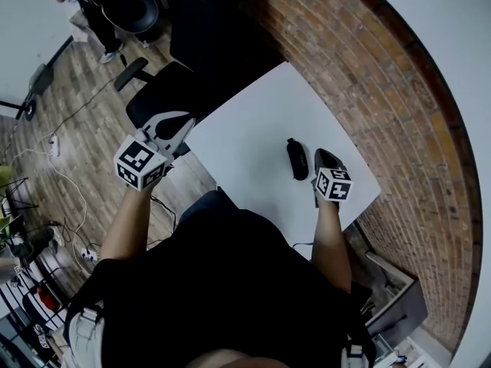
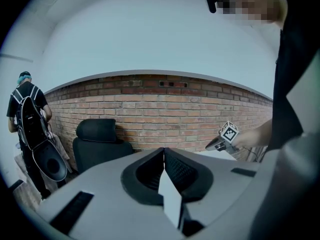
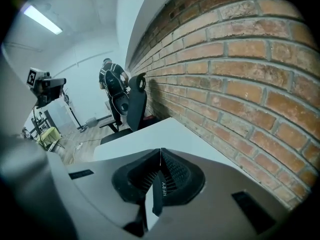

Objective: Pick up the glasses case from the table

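Note:
The glasses case (image 1: 297, 159) is a dark, slim oblong lying on the white table (image 1: 253, 129), near its right side. My right gripper (image 1: 323, 156) hovers just right of the case with its jaws shut and nothing between them. In the right gripper view the shut jaws (image 3: 160, 152) point along the table beside the brick wall, and the case is out of sight there. My left gripper (image 1: 182, 123) is held off the table's left edge, above a black chair. Its jaws (image 2: 163, 150) are shut and empty.
A brick wall (image 1: 368, 75) runs along the table's far and right sides. A black office chair (image 1: 165, 90) stands at the table's left edge, and another chair (image 2: 97, 139) stands by the wall. A person (image 2: 27, 119) stands further back. Cables lie on the wooden floor (image 1: 61, 136).

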The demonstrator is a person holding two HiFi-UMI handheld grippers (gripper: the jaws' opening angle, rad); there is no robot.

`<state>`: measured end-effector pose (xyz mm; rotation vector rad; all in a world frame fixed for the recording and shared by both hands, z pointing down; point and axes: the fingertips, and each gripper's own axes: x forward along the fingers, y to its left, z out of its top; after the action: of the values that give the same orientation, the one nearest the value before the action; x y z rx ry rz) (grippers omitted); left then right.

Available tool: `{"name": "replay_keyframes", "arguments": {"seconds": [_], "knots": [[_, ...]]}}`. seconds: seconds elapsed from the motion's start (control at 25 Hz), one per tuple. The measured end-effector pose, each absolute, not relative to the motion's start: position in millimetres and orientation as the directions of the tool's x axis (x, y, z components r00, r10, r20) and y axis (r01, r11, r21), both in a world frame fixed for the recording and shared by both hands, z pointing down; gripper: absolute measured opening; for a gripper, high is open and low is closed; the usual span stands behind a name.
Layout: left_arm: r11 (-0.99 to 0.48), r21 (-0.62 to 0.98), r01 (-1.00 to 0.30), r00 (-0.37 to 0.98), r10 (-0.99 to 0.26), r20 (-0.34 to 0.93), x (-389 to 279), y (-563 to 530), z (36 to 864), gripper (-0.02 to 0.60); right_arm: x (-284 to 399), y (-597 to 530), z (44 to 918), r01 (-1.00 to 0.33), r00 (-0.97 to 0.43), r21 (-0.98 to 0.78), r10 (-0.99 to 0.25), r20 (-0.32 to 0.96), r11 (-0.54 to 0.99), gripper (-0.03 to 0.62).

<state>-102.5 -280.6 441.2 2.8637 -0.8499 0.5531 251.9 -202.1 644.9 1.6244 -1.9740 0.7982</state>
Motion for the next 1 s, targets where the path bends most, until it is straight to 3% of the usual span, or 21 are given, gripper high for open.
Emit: {"name": "replay_keyframes", "arguments": {"seconds": [0.64,1.0], "knots": [[-0.839,0.030,-0.543,0.773,-0.485,0.409,-100.2,-303.7,462.3,0.012,243.2,-206.3,713.9,-0.974,-0.222,-0.151,-0.603,0.766,0.167,0.044],[-0.839,0.040,-0.543,0.769,-0.477,0.427,-106.0,-307.5,472.7,0.012,246.5,-202.3,743.1,-0.975,-0.220,-0.159,-0.550,0.805,0.158,0.122]]}}
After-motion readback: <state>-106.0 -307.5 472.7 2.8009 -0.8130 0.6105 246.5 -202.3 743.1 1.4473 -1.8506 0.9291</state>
